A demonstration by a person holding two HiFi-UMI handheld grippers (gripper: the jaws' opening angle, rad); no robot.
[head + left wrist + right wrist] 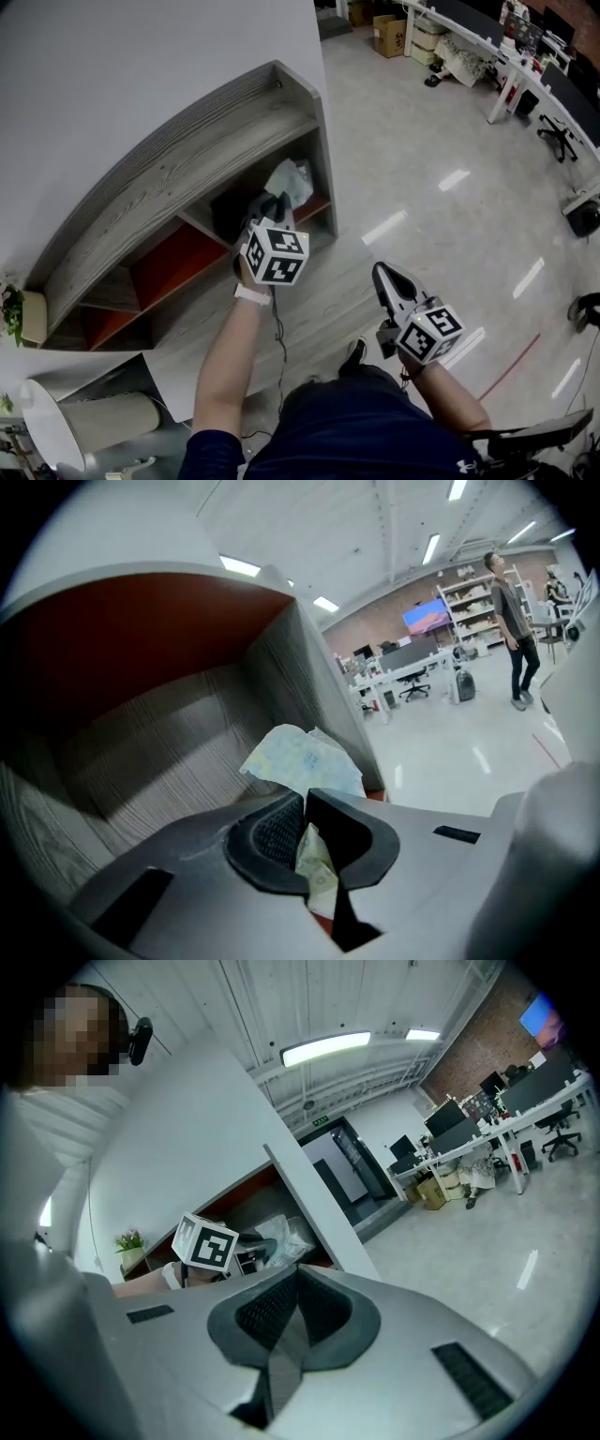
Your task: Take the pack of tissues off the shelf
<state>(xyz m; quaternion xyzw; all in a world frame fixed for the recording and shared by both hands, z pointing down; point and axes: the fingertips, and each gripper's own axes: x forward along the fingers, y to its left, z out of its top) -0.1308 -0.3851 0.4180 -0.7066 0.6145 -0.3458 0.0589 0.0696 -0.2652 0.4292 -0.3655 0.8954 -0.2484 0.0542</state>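
Note:
The pack of tissues (292,180), pale and crinkled, sits at the mouth of the right-end compartment of the grey wooden shelf (178,173). My left gripper (271,208) reaches into that compartment and is shut on the pack's near edge. In the left gripper view the wrapper (305,761) sticks out past the closed pads, with a fold pinched between them at my left gripper (309,841). My right gripper (385,278) hangs lower right over the floor, away from the shelf. It is shut with nothing held, as the right gripper view also shows (292,1290).
The shelf's other compartments (173,262) have orange backs. A potted plant (11,309) and a white cylinder (89,422) stand at the left. Desks and chairs (548,89) and cardboard boxes (389,36) lie far off across the glossy floor. A person (514,621) stands far away.

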